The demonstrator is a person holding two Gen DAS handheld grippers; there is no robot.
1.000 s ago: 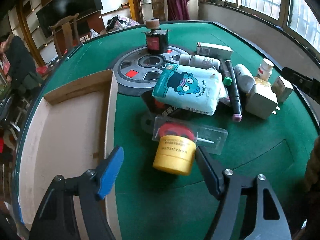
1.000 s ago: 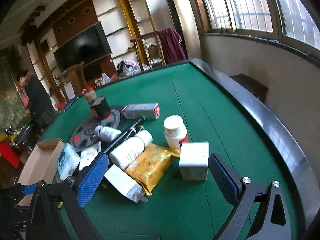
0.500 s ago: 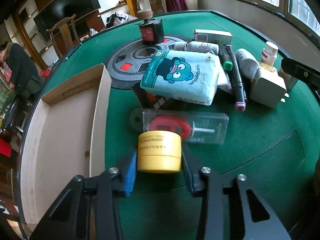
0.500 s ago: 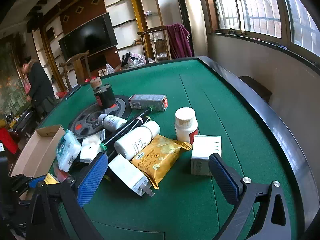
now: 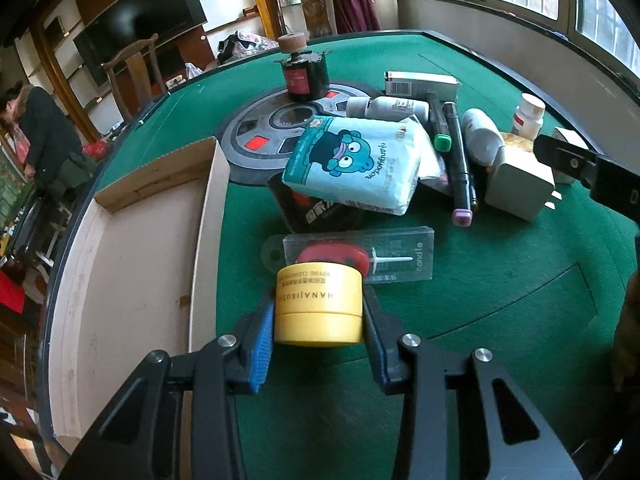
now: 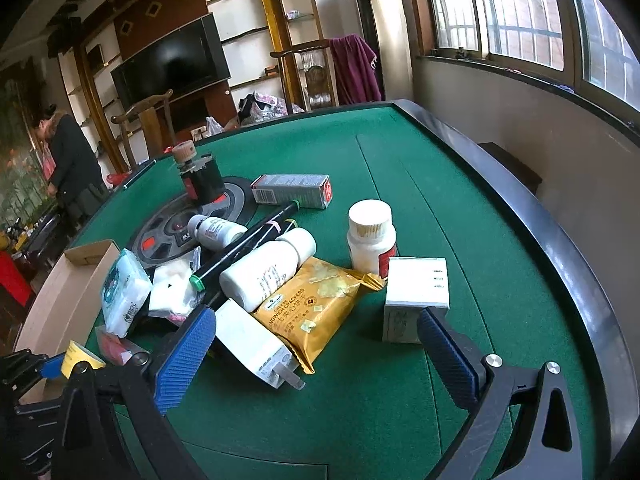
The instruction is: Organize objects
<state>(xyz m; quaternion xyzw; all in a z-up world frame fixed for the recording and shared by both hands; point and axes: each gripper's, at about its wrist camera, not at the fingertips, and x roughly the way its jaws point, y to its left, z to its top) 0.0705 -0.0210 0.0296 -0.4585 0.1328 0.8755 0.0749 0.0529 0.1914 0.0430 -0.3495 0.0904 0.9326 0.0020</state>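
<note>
My left gripper (image 5: 318,320) is shut on a round yellow jar (image 5: 319,304), held above the green table just right of an empty cardboard box (image 5: 132,248). The jar also shows at the left edge of the right wrist view (image 6: 78,356). My right gripper (image 6: 316,354) is open and empty, low over the table, with a white charger plug (image 6: 256,346) and a yellow cracker pack (image 6: 312,304) between its fingers. A small white box (image 6: 416,300) stands by its right finger.
A pile lies mid-table: clear candle case (image 5: 360,256), blue tissue pack (image 5: 356,164), black markers (image 5: 456,156), white bottles (image 6: 264,272), a pill bottle (image 6: 370,236), a long carton (image 6: 292,192), a black jar (image 5: 302,76) on a grey disc. A person (image 6: 68,168) stands far left.
My left gripper closed on the yellow jar and lifted it slightly toward the camera. My right gripper stayed open and drifted a little nearer the pile.
</note>
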